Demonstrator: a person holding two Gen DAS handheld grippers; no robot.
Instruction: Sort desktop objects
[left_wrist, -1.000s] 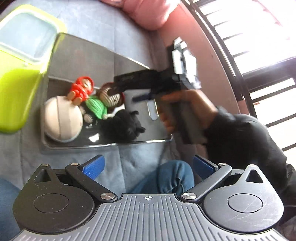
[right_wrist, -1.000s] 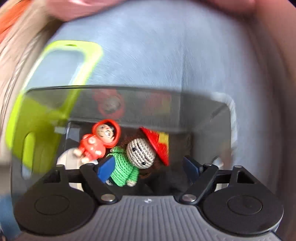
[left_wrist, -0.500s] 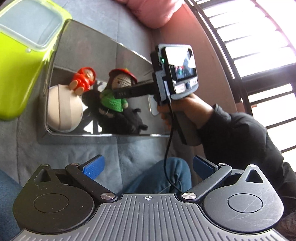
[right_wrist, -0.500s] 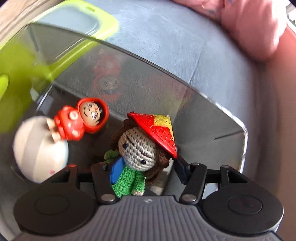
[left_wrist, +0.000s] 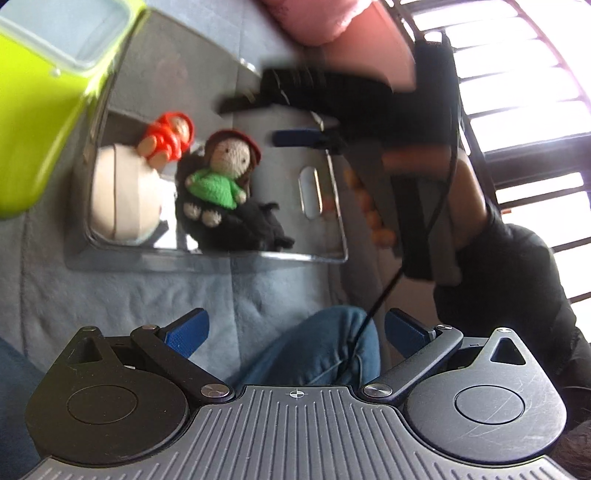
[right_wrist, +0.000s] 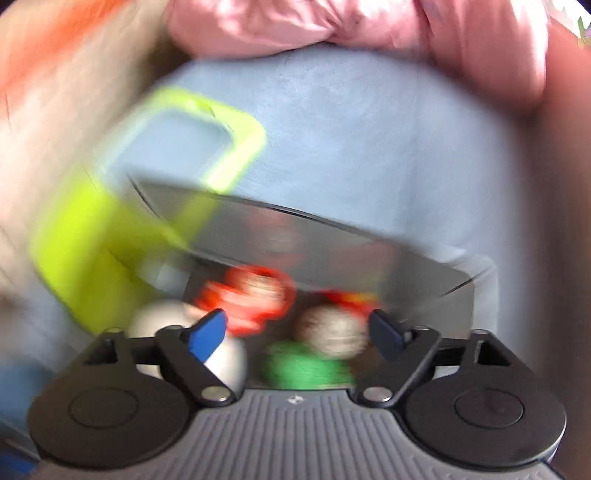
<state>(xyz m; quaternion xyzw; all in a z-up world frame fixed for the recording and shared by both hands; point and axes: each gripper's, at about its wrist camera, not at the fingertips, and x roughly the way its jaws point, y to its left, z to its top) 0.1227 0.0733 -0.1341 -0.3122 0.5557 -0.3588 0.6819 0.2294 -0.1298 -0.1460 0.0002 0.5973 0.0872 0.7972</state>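
We work over a blue-grey cushion (left_wrist: 147, 291) with a pink pillow (right_wrist: 332, 22) at its far edge and a barred window (left_wrist: 517, 92) on the right. A clear tray (left_wrist: 332, 254) lies on the cushion, and a lime-green bin (left_wrist: 33, 122) sits just beside its left end. In the tray lie a white ball (left_wrist: 122, 199), a red figure (left_wrist: 166, 138) touching it, a doll (left_wrist: 218, 177) in green, and a black plush (left_wrist: 255, 225) under the doll.

Our left view alone shows the right tool (left_wrist: 273, 118) above the tray's right part, its jaws opening with nothing between them, and our denim knee (left_wrist: 317, 350). The left tool (left_wrist: 295, 332) stands wide and empty over the cushion.

Our right view is blurred; it looks down past its blue fingers (right_wrist: 207, 334) at the doll and figure.
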